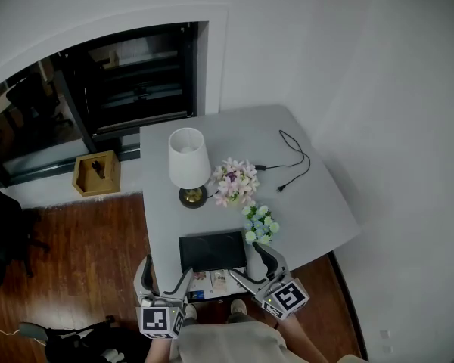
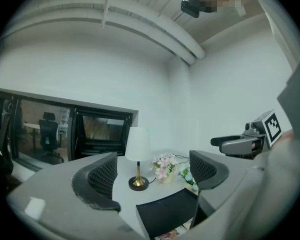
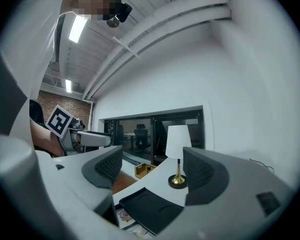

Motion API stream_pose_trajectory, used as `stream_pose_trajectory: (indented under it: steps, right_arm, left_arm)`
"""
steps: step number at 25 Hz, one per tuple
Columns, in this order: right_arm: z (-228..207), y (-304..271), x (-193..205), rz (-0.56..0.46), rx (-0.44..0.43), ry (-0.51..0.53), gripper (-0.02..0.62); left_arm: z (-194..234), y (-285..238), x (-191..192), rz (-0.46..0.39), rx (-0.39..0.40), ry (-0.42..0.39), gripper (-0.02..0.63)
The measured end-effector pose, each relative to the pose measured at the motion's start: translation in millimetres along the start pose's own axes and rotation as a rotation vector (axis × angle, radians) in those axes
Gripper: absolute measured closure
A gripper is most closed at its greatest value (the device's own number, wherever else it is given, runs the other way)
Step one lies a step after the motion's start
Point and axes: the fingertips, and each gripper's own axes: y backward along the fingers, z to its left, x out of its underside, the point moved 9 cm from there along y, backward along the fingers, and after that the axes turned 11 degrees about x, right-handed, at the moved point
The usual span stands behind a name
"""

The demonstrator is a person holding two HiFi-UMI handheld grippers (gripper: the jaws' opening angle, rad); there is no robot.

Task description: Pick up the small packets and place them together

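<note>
Left tongs (image 1: 165,271) and right tongs (image 1: 250,263) are hovering open, gripping nothing.
Packets (image 1: 212,282) are lying together beside the tray (image 1: 212,250); gathering looks nearly done.

Place: an office room, with one corner dressed up like a home desk.
Partition: a dark-framed glass wall (image 1: 136,82) is seen behind the counter; a black swivel office chair (image 2: 49,134) and desks are seen through it.
Ceiling: exposed white round ducts (image 3: 165,24) and long strip lights (image 3: 77,28) are seen overhead.
Walls: plain white paint is seen nearby, and a patch of red brick wall (image 3: 52,101) further off.
Floor: dark brown wooden boards (image 1: 83,233) are laid, with a small open wooden box (image 1: 97,173) set on them.
Counter: a grey rounded counter (image 1: 242,138) is dressed with a white-shaded table lamp on a brass foot (image 1: 189,161), a bunch of pink flowers (image 1: 234,180) and a loose black cable (image 1: 293,157).
</note>
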Motion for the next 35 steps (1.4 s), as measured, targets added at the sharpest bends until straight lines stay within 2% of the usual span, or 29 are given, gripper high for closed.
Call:
stream_pose_trajectory:
  steps: [5,7,11,13,17,21,23,25,27,31,32,33,34,35]
  right_arm:
    - [8,-11,32,0.176,-0.155,-0.093,0.23]
    - [10,-17,52,0.285,-0.195,-0.174,0.272]
    - [20,-29,106,0.506,-0.258,-0.361,0.272]
    - [27,-34,130,0.6,-0.28,-0.411,0.272]
    - [46,-44,170,0.746,-0.325,-0.405,0.272]
    - [64,-54,201,0.894,-0.359,-0.443,0.272]
    - [68,-59,212,0.953,-0.355,-0.461,0.272]
    - [69,-64,219,0.999,-0.316,-0.461,0.272]
    - [69,-68,225,1.038,-0.288,-0.452,0.322]
    - [75,-77,232,1.066,-0.284,-0.477,0.33]
    - [76,-78,234,1.069,-0.284,-0.481,0.404]
    - [76,-78,235,1.073,-0.282,-0.476,0.446]
    - [76,-77,235,1.075,-0.278,-0.46,0.453]
    - [74,-75,234,1.076,-0.275,-0.439,0.519]
  left_arm:
    - [3,4,0,-0.011,-0.029,-0.036,0.153]
    - [4,7,0,-0.005,-0.041,-0.04,0.153]
    - [9,11,5,0.005,-0.056,-0.026,0.153]
    - [12,14,6,0.01,-0.063,-0.025,0.153]
    - [15,18,9,0.024,-0.073,-0.013,0.153]
    - [13,20,11,0.023,-0.075,-0.007,0.153]
    - [13,22,13,0.021,-0.078,-0.002,0.153]
    - [12,24,15,0.024,-0.084,0.004,0.153]
    - [11,26,14,0.025,-0.09,0.01,0.153]
    - [12,30,15,0.029,-0.101,0.015,0.153]
    - [13,32,15,0.031,-0.104,0.015,0.153]
    - [13,33,16,0.033,-0.107,0.016,0.153]
    - [13,34,16,0.034,-0.11,0.018,0.153]
    - [14,36,17,0.034,-0.113,0.022,0.153]
